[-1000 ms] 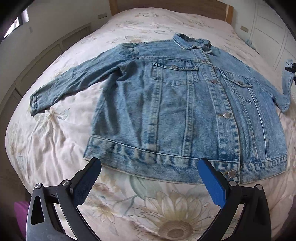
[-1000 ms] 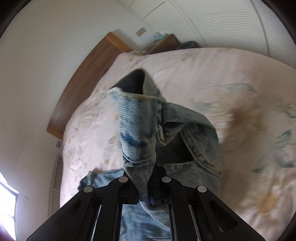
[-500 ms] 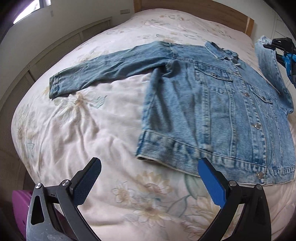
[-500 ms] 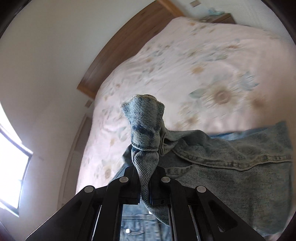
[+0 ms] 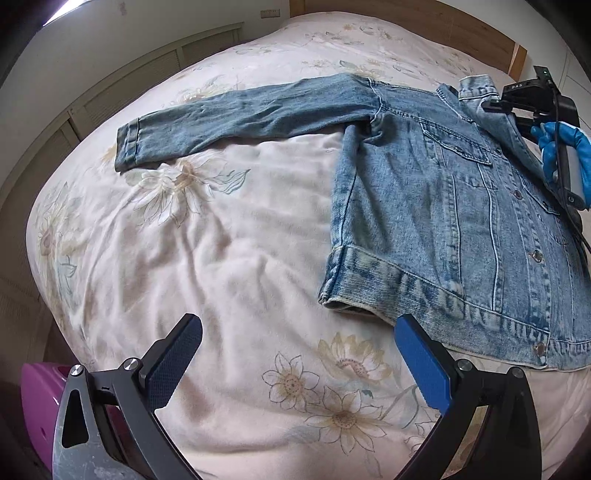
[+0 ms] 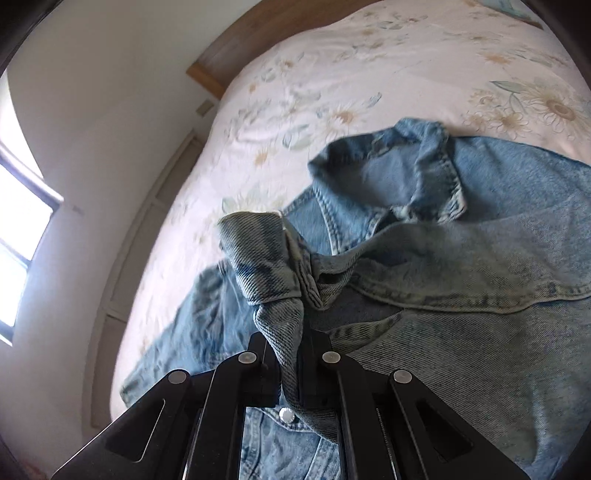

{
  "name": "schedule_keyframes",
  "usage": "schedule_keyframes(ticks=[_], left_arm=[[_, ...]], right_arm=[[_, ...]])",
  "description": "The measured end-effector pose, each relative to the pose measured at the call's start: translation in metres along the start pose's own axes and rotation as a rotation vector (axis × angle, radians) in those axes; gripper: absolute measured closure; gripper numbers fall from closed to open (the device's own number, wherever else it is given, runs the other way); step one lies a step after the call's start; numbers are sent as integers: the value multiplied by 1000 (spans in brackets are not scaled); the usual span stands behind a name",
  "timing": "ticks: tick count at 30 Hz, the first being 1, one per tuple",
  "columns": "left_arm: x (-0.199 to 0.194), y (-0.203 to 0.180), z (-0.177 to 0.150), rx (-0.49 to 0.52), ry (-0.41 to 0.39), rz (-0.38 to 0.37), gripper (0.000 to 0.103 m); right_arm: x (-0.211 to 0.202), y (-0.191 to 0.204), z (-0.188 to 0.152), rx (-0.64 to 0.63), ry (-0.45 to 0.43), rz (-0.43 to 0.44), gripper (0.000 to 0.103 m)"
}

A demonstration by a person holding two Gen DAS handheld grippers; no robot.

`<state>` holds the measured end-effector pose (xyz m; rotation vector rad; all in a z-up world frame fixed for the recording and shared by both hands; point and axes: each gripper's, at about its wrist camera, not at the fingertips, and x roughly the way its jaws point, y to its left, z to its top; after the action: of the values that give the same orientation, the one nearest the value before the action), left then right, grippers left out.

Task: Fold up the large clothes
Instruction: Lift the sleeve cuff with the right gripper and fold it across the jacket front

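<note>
A: Where does the faded blue denim jacket (image 5: 443, 206) lie?

B: Front up and buttoned on the bed with the pale floral cover (image 5: 229, 236). One long sleeve (image 5: 240, 114) stretches flat away from the jacket body, out across the cover. The hem sits at the near side of the jacket, the collar (image 6: 417, 173) at its far side, towards the wooden headboard (image 5: 406, 18).

A: And the left tool (image 5: 295, 362) relative to the jacket?

B: It hovers off the jacket's hem corner, over bare cover. Its two blue-padded fingers (image 5: 421, 362) stand wide apart, released, with nothing between them. One pad sits just beside the hem; the other is well clear of the jacket.

A: The right tool (image 6: 291, 354)?

B: Clenched on the cuff of the jacket's other sleeve (image 6: 266, 266). The bunched cuff rises between its black fingers, lifted above the jacket's chest, near the collar. In the left wrist view this tool (image 5: 517, 107) appears over the collar side of the jacket, held by a blue-gloved hand (image 5: 565, 147).
</note>
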<state>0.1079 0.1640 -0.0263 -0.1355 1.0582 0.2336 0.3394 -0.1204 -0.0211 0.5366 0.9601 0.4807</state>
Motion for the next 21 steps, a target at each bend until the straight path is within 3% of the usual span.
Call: schedule_keyframes(ticks=[9, 17, 20, 21], left_arm=[[2, 0, 2, 1, 0, -2, 1], [2, 1, 2, -13, 5, -9, 1], [1, 1, 2, -16, 7, -11, 1], [1, 1, 1, -18, 7, -12, 1]], right_arm=[[24, 18, -12, -104, 33, -76, 95], [69, 30, -43, -204, 125, -223, 89], [72, 34, -45, -217, 123, -236, 78], [73, 37, -46, -224, 129, -228, 70]])
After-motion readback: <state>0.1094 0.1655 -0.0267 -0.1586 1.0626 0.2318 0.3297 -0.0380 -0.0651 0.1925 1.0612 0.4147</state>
